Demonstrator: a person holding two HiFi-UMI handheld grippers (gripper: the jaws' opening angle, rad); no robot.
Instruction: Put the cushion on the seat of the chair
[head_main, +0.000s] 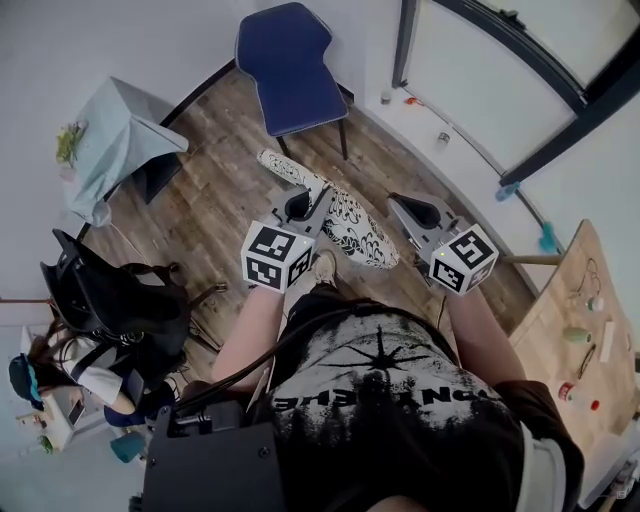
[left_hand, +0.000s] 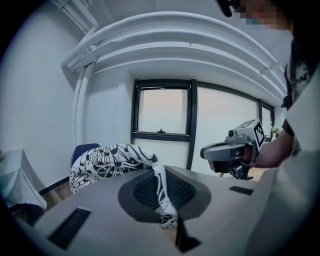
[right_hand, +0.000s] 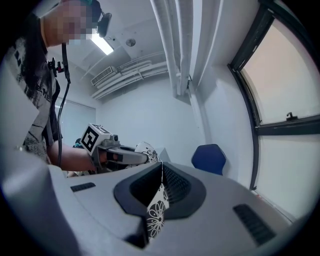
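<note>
Head view: black-and-white floral fabric cushion (head_main: 345, 220) hangs over wooden floor (head_main: 215, 195), open boards between it and the blue padded chair (head_main: 290, 65); cloth-draped table (head_main: 120, 140) stands left. Left hand-held gripper (left_hand: 161, 197) and right hand-held gripper (right_hand: 159, 194) pinch its edges.

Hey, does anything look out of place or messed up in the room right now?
Nothing looks spilled or broken. The only thing off its spot is the patterned cushion: it hangs above the floor, pinched by the left gripper and right gripper, while the blue chair has a bare seat.
</note>
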